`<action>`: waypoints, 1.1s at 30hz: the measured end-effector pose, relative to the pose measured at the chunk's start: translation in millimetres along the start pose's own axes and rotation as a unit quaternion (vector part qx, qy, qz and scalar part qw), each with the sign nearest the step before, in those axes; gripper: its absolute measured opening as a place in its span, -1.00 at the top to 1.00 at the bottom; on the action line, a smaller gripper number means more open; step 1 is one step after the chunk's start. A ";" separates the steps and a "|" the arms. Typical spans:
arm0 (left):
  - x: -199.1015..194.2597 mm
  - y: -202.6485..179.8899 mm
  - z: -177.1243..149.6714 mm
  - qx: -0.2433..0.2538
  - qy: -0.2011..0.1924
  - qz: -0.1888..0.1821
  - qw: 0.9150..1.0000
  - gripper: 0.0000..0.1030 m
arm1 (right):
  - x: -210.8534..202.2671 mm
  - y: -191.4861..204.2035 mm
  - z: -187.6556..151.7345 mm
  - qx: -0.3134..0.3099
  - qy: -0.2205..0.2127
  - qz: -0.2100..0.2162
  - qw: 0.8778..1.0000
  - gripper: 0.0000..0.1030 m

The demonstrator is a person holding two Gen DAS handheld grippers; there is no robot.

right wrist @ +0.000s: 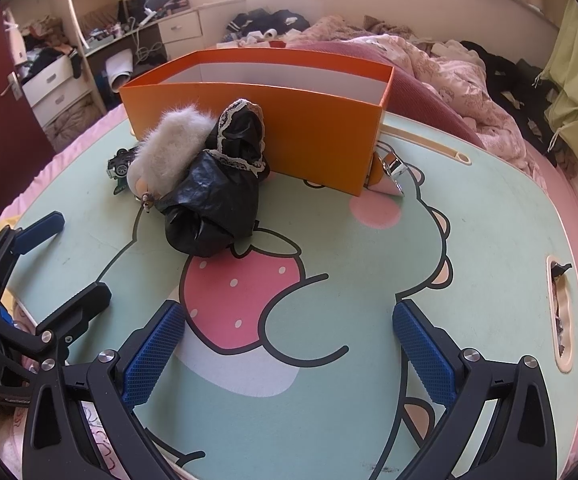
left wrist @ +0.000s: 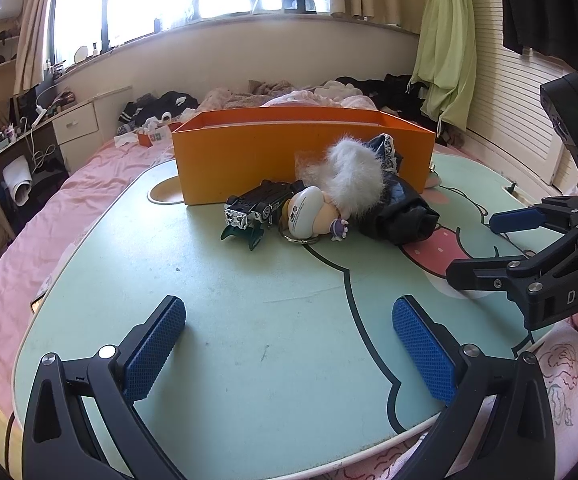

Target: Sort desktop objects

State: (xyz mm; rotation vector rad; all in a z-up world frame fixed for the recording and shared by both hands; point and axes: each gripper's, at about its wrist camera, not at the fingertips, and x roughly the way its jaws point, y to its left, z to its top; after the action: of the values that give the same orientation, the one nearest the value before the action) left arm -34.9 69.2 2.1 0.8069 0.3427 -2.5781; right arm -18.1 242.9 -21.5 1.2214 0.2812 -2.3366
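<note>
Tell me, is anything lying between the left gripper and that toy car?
Nothing: the left wrist view shows only bare green tabletop between the left gripper and the toy car.

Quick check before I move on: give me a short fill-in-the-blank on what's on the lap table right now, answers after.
1. The tall box at the far side of the table is coloured ____.
2. The fluffy white keychain doll lies ____ the box, not inside it.
3. Both the left gripper and the right gripper have their jaws ____.
4. The fruit printed on the table top by the black bundle is a ____.

Answers: orange; outside; open; strawberry
</note>
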 end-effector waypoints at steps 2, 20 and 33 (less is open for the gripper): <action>0.1 -0.3 -0.4 0.000 0.000 0.000 1.000 -0.99 | -0.3 0.0 -0.1 0.001 -0.002 0.000 1.000 -1.00; 0.5 -1.7 0.0 0.000 -0.002 0.000 1.000 -0.99 | -15.7 18.4 37.5 -0.003 -0.068 0.078 0.995 -0.52; 0.8 -2.0 0.4 0.000 -0.002 0.000 1.000 -0.99 | -2.9 9.4 30.7 0.014 -0.031 0.085 0.996 0.40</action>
State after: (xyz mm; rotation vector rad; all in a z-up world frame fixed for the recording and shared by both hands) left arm -36.6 70.6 2.1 0.8004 0.3422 -2.5790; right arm -33.9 223.6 -1.0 1.1372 0.1195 -2.2336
